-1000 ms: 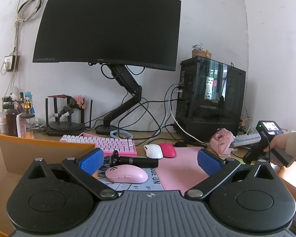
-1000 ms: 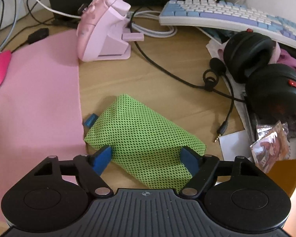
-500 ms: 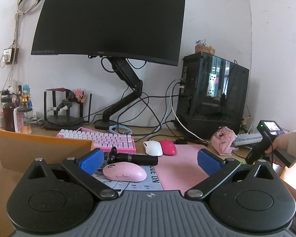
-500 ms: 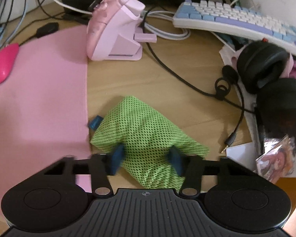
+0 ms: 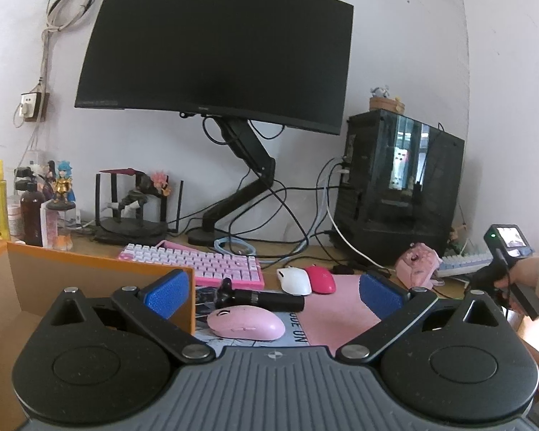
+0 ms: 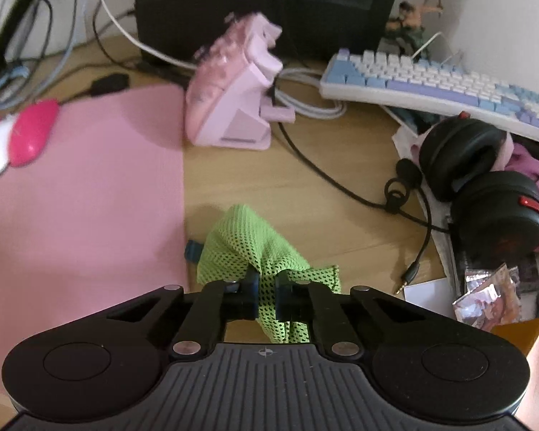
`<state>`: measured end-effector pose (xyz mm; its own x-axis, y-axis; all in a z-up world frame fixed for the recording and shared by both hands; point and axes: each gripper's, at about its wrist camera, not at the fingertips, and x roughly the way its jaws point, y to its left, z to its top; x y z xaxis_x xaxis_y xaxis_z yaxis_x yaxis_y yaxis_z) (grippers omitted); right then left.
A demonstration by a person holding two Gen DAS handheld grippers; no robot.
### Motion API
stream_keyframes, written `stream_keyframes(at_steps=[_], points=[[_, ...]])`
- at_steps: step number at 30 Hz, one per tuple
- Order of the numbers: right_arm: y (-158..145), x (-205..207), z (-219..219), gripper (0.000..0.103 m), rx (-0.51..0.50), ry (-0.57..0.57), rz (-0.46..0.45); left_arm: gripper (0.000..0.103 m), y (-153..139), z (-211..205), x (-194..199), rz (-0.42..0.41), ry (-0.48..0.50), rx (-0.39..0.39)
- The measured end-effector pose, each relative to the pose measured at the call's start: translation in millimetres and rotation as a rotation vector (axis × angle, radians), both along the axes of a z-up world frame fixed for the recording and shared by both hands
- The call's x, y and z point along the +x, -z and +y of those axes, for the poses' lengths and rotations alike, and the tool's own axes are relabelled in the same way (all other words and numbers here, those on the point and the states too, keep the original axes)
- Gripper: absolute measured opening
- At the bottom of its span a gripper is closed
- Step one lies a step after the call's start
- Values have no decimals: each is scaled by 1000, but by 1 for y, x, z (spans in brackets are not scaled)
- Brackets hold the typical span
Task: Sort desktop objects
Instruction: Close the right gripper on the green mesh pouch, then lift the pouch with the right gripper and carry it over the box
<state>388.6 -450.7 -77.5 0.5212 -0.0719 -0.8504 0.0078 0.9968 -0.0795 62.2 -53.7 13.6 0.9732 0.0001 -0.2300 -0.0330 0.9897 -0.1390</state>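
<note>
My right gripper (image 6: pixel 266 287) is shut on a green mesh pouch (image 6: pixel 248 240) and pinches its near end, with the pouch bunched up above the wooden desk beside the pink desk mat (image 6: pixel 79 197). My left gripper (image 5: pixel 273 289) is open and empty, held above the desk. Below it lie a pale pink mouse (image 5: pixel 246 327) and a black cylindrical device (image 5: pixel 258 298). An orange-edged cardboard box (image 5: pixel 90 269) stands open at the left. The right gripper also shows in the left wrist view (image 5: pixel 503 273), held by a hand.
A pink keyboard (image 5: pixel 201 269), white mouse (image 5: pixel 294 280) and magenta mouse (image 5: pixel 319 279) lie behind. A pink controller on its stand (image 6: pixel 230 107), a blue-white keyboard (image 6: pixel 438 86), black headphones (image 6: pixel 485 186) with a cable and card packets (image 6: pixel 485 298) crowd the right side. Monitor and PC case stand behind.
My right gripper closed on the green pouch and lifted it, bunching the mesh. My left gripper rose slightly and stayed open.
</note>
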Motion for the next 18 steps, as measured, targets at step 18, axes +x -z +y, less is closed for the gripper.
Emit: stream_keyframes(at_steps=[18], points=[[-61, -71, 73, 7, 271, -105, -311, 103, -14, 49, -38, -54, -126, 22]])
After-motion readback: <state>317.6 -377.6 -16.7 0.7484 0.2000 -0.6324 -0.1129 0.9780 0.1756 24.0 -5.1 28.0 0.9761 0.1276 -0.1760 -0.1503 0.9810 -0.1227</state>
